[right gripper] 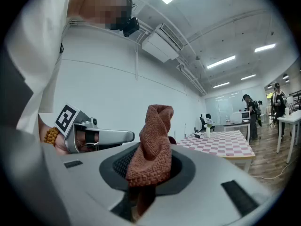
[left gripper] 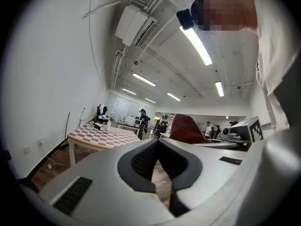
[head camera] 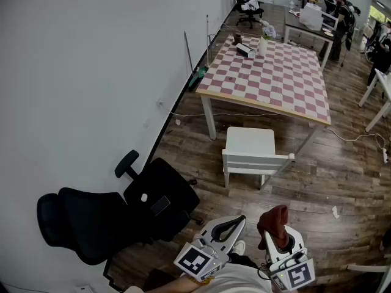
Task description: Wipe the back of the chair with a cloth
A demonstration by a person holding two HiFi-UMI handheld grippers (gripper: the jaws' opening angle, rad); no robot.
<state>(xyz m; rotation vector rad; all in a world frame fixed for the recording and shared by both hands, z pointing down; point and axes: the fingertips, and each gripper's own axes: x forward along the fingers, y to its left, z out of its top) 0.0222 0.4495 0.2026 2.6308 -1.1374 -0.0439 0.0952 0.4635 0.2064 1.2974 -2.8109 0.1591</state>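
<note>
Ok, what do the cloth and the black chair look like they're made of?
Cloth: reddish-brown woven or terry fabric, matte, with a visible nubby weave. Chair: black and matte, probably fabric or mesh upholstery on a plastic frame; too small here to tell which.

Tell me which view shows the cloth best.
Right gripper view: the cloth fills the centre, clamped in the right gripper, weave visible. Head view shows it small and dark; left gripper view shows only its top beyond the left gripper.

No readable text, label, brand, number or sign shows anywhere.
</note>
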